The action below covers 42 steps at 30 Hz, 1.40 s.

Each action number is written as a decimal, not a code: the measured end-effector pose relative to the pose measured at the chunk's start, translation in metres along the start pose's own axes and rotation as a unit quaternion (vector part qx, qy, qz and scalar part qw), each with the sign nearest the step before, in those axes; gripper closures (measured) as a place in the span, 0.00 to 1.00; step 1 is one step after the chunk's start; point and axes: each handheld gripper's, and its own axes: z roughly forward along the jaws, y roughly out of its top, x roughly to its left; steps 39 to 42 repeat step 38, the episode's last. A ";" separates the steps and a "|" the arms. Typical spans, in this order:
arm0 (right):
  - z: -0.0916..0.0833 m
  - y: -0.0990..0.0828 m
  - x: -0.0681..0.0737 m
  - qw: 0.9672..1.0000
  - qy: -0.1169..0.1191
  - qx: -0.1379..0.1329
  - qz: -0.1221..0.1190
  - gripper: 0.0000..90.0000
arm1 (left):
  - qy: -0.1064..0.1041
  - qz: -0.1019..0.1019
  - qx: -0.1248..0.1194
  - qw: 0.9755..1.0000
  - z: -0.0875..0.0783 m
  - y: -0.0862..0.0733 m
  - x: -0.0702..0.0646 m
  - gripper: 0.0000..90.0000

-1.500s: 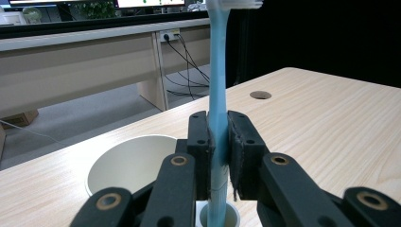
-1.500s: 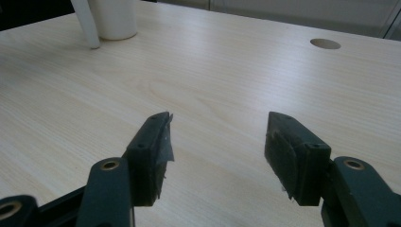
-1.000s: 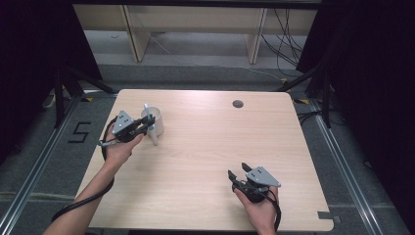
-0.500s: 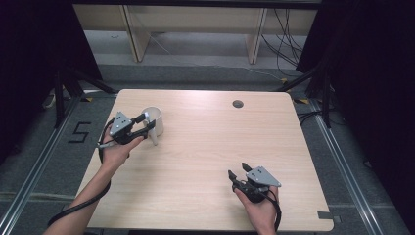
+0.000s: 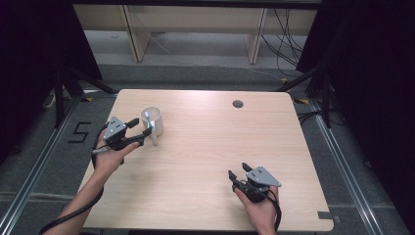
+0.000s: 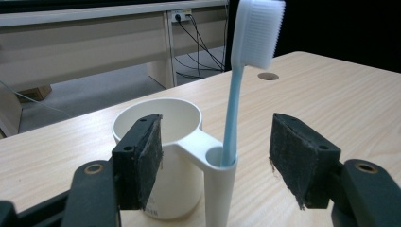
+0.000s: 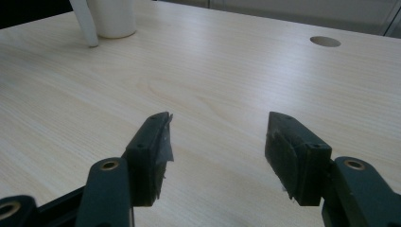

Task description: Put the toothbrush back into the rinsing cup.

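Observation:
A white cup (image 5: pixel 152 120) stands at the table's left, with a tube-shaped holder on its side. A light blue toothbrush (image 6: pixel 231 118) is upright in that holder (image 6: pixel 220 189), bristles at the top. My left gripper (image 5: pixel 142 126) is just left of the cup and open. Its jaws have just been opening, and the toothbrush (image 5: pixel 153 133) stands between the pads (image 6: pixel 150 161) untouched. In the left gripper view the cup (image 6: pixel 161 142) sits close behind the jaws. My right gripper (image 5: pixel 238 170) rests open near the front right, with nothing between its fingers (image 7: pixel 153 151).
The wooden table (image 5: pixel 205 147) has a round cable hole (image 5: pixel 238 104) at its back, also visible in the right gripper view as the hole (image 7: pixel 325 41). Shelving legs and cables lie on the floor beyond the far edge. The cup (image 7: pixel 113 16) shows far off in the right gripper view.
My left gripper's jaws have spread apart and let go of the toothbrush, which now stands by itself in the cup's holder. The right gripper has stayed still.

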 end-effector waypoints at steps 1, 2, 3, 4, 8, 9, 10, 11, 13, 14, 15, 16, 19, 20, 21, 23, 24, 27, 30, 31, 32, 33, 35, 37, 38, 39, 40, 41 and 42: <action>0.000 0.000 0.000 1.000 -0.001 0.000 -0.002 0.47 | 0.006 -0.007 0.004 1.000 -0.003 -0.002 -0.001 0.38; -0.002 0.001 0.001 1.000 -0.009 0.009 0.000 0.46 | 0.004 -0.003 0.001 1.000 -0.005 -0.002 -0.001 0.38; -0.002 0.001 0.001 1.000 -0.009 0.008 -0.002 0.46 | 0.003 -0.006 -0.002 1.000 -0.006 -0.003 -0.001 0.38; -0.002 0.001 0.001 1.000 -0.009 0.008 -0.002 0.46 | 0.004 -0.005 0.001 1.000 -0.008 -0.004 -0.001 0.38; -0.002 0.000 0.001 1.000 -0.008 0.011 0.005 0.46 | 0.002 -0.005 0.004 1.000 -0.016 -0.008 -0.002 0.39; -0.001 0.001 -0.002 1.000 -0.009 0.004 -0.017 0.46 | 0.003 -0.004 0.004 1.000 -0.019 -0.009 -0.002 0.39; -0.001 0.000 0.001 1.000 -0.006 0.005 -0.002 0.46 | 0.002 -0.002 0.003 1.000 -0.020 -0.010 -0.002 0.39; 0.000 -0.001 0.003 1.000 -0.004 0.007 0.015 0.46 | 0.004 -0.004 0.004 1.000 -0.024 -0.011 -0.003 0.39; -0.001 0.000 0.000 1.000 -0.004 0.015 -0.004 0.46 | 0.007 -0.005 0.005 1.000 -0.028 -0.013 -0.003 0.38; 0.000 0.000 0.000 1.000 -0.006 0.010 -0.004 0.46 | 0.008 -0.006 0.002 1.000 -0.030 -0.015 -0.003 0.38; 0.000 0.000 0.000 1.000 -0.006 0.012 -0.005 0.46 | 0.010 -0.006 0.004 1.000 -0.033 -0.018 -0.004 0.38; 0.000 0.000 0.000 1.000 -0.005 0.013 -0.005 0.46 | 0.009 -0.007 0.001 1.000 -0.035 -0.020 -0.004 0.38; -0.001 0.000 0.000 1.000 -0.004 0.015 -0.004 0.46 | 0.012 -0.011 0.002 1.000 -0.042 -0.027 -0.005 0.38; -0.001 0.000 0.000 1.000 -0.005 0.015 -0.005 0.46 | 0.016 -0.014 0.004 1.000 -0.045 -0.029 -0.005 0.38; -0.001 0.000 0.000 1.000 -0.005 0.014 -0.006 0.46 | 0.017 -0.016 0.004 1.000 -0.049 -0.032 -0.006 0.38; -0.001 0.000 0.000 1.000 -0.004 0.015 -0.005 0.46 | 0.019 -0.019 0.001 1.000 -0.054 -0.035 -0.007 0.38; 0.000 0.000 0.000 1.000 -0.004 0.016 -0.005 0.46 | 0.019 -0.018 -0.001 1.000 -0.056 -0.037 -0.007 0.38; 0.000 0.000 0.000 1.000 -0.004 0.016 -0.003 0.46 | 0.028 -0.020 0.003 0.999 -0.063 -0.042 -0.008 0.38; 0.000 -0.002 0.004 1.000 -0.002 0.014 0.014 0.46 | 0.030 -0.024 0.002 0.999 -0.068 -0.052 -0.010 0.38; 0.001 -0.001 0.000 1.000 -0.001 0.010 -0.010 0.46 | 0.032 -0.027 0.006 0.999 -0.069 -0.055 -0.010 0.38; 0.001 -0.001 0.000 1.000 -0.002 0.010 -0.009 0.46 | 0.033 -0.031 0.005 0.999 -0.070 -0.059 -0.011 0.38; 0.002 -0.002 -0.001 1.000 -0.003 0.008 -0.012 0.46 | 0.033 -0.033 0.010 0.999 -0.072 -0.063 -0.012 0.38; 0.001 -0.002 -0.001 1.000 -0.004 0.012 -0.016 0.46 | 0.031 -0.039 0.007 0.999 -0.073 -0.071 -0.014 0.38; 0.001 -0.002 -0.001 1.000 -0.005 0.015 -0.016 0.45 | 0.033 -0.042 0.007 0.999 -0.075 -0.077 -0.015 0.38; 0.001 -0.002 -0.001 1.000 -0.004 0.017 -0.012 0.45 | 0.033 -0.045 0.004 0.998 -0.075 -0.079 -0.016 0.38; 0.001 -0.002 -0.001 1.000 -0.004 0.017 -0.012 0.45 | 0.033 -0.045 0.004 0.998 -0.075 -0.079 -0.016 0.38; 0.001 -0.002 -0.001 1.000 -0.004 0.017 -0.012 0.45 | 0.033 -0.045 0.004 0.998 -0.075 -0.079 -0.016 0.38; 0.001 -0.002 -0.001 1.000 -0.004 0.017 -0.012 0.45 | 0.033 -0.045 0.004 0.998 -0.075 -0.079 -0.016 0.38; 0.001 -0.002 -0.001 1.000 -0.004 0.017 -0.012 0.45 | 0.033 -0.045 0.004 0.998 -0.075 -0.079 -0.016 0.38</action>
